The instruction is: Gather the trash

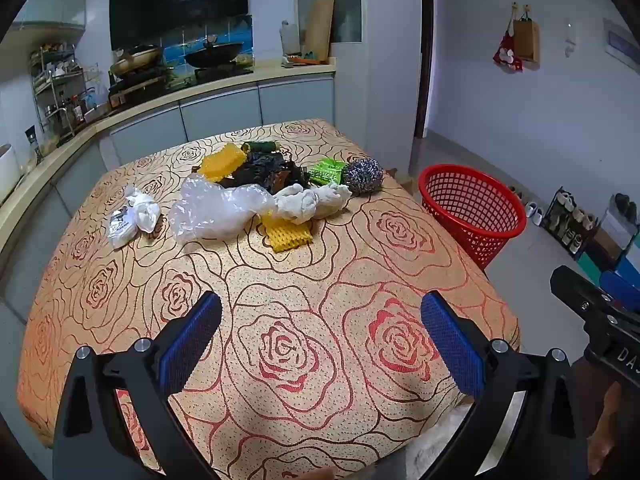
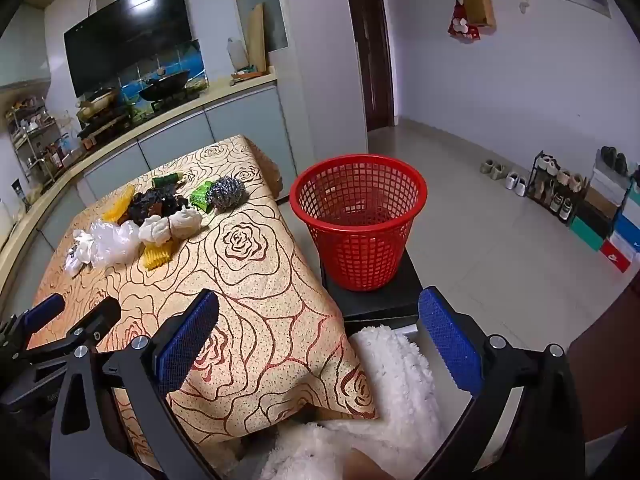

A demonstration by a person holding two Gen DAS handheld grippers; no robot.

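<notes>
1. Left wrist view: my left tool (image 1: 320,344) spread wide, nothing between the pads, over bare desk (image 1: 248,280). Trash pile (image 1: 256,196) at 12 o'clock; red basket (image 1: 472,208) at 2.
2. Right wrist view: my right tool (image 2: 320,340) spread, empty. Basket dead ahead at 12, trash at 10.

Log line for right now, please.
stage: start | left gripper: open, empty | right gripper: open, empty | trash pile: on table | red basket: looks empty
</notes>
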